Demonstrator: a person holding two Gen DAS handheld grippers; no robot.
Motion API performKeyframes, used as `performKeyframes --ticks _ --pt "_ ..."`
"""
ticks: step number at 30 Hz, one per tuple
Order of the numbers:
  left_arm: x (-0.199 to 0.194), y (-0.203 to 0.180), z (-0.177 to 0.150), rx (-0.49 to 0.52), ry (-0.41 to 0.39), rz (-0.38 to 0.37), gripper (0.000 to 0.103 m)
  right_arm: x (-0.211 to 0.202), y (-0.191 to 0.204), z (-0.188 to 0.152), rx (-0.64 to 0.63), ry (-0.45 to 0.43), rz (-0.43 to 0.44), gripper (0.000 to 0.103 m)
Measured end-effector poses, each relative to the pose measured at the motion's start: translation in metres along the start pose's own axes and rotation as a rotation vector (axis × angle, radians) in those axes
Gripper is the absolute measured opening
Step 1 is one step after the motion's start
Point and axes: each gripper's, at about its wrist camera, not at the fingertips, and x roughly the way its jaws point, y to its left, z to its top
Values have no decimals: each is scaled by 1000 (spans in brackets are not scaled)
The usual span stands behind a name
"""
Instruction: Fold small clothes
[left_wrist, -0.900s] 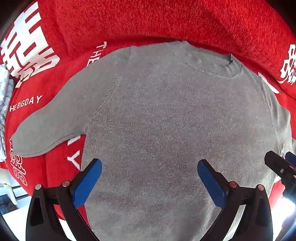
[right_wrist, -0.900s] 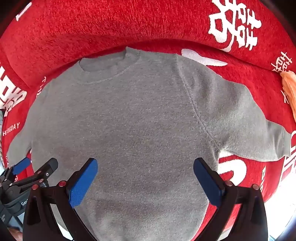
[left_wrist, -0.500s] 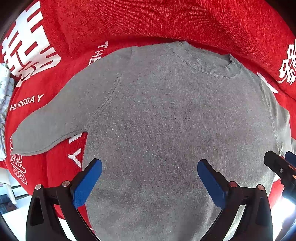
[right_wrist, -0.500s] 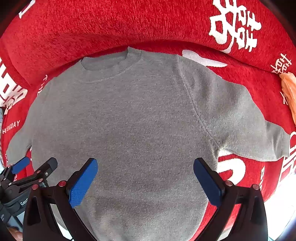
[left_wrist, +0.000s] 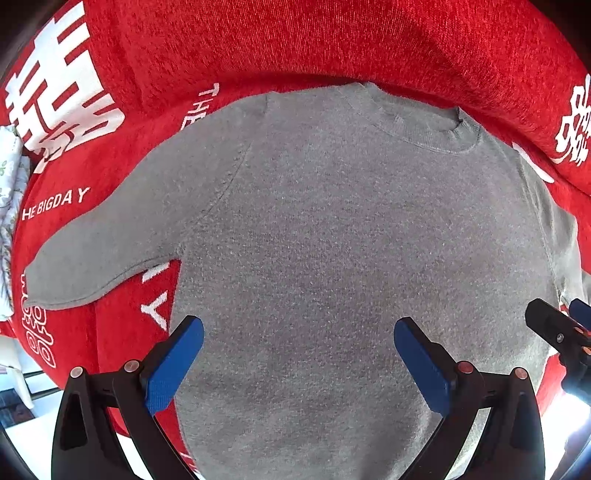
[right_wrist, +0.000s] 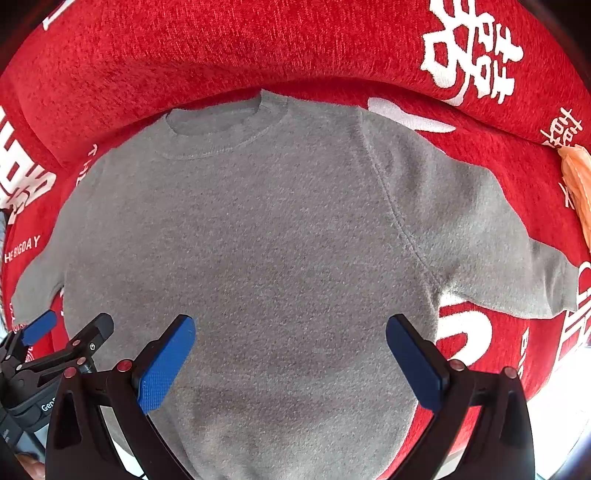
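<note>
A small grey knit sweater (left_wrist: 332, 240) lies flat and spread out on a red cover, collar at the far side, both short sleeves out to the sides. It also fills the right wrist view (right_wrist: 258, 240). My left gripper (left_wrist: 297, 354) is open and empty, hovering over the sweater's lower body. My right gripper (right_wrist: 290, 350) is open and empty over the lower body too. The left sleeve (left_wrist: 99, 258) and the right sleeve (right_wrist: 491, 251) lie flat.
The red cover with white lettering (left_wrist: 221, 40) rises into a backrest behind the sweater. An orange cloth (right_wrist: 576, 184) lies at the far right. A pale patterned cloth (left_wrist: 7, 177) is at the left edge. Each gripper shows at the other view's edge.
Both grippers have drifted slightly; the sweater sits a little lower in the right wrist view. Nothing was taken hold of.
</note>
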Motion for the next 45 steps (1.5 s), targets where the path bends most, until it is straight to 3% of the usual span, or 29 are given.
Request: performKeyframes --ticks 15,20,45 --pt "0 9 -4 -9 0 -3 103 -1 6 -2 -14 -28 48 103" --pt "-1 16 -7 -7 -6 1 103 2 8 -3 -17 -16 -5 103" --pt "-3 24 -6 -23 -17 -10 103 -2 10 -2 -20 -58 -8 103"
